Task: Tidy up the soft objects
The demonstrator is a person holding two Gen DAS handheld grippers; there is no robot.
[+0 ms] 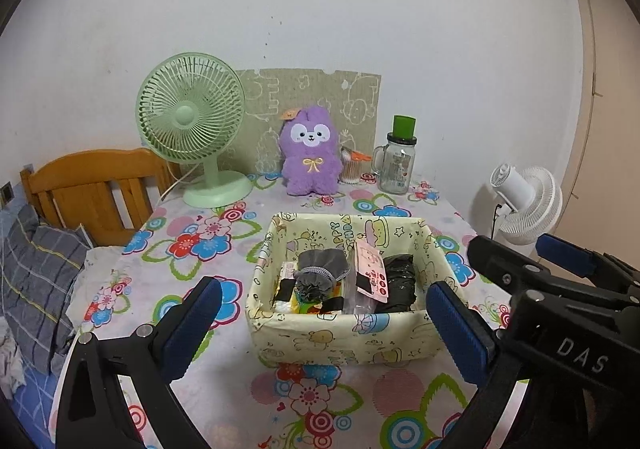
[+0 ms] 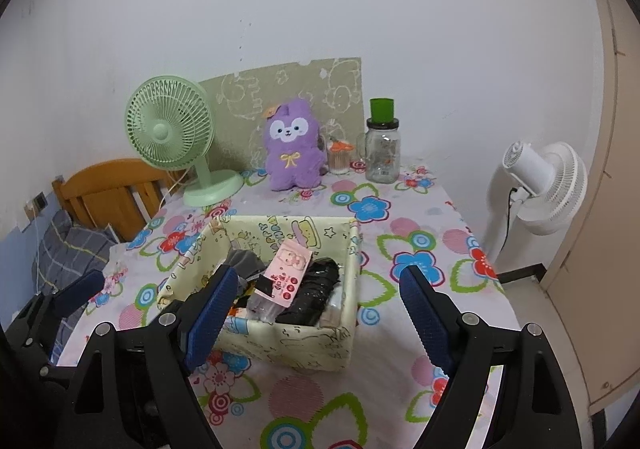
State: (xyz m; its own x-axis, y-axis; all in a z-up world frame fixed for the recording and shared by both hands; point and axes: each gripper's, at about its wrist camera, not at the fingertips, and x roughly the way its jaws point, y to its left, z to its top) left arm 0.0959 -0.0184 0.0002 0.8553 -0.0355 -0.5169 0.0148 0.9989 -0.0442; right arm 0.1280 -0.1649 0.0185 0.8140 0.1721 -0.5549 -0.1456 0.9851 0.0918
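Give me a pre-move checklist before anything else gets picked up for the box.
1. Left gripper open, holding nothing: ok.
2. Right gripper open, holding nothing: ok.
3. Box upright on the table: ok.
4. Room left in the box: cannot tell; pouch, pink packet and black bundle already fill much of it.
5. Plush upright behind the box, path unobstructed: ok.
6. Jar clear of the plush: ok, but close.

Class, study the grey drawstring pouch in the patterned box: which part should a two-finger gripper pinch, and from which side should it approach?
Pinch the grey pouch at its cinched neck, just above the ruffle, coming down from above. The storage box walls block sideways approaches, and the neck looks like its narrowest part, so the open left gripper could probably close fully around it.
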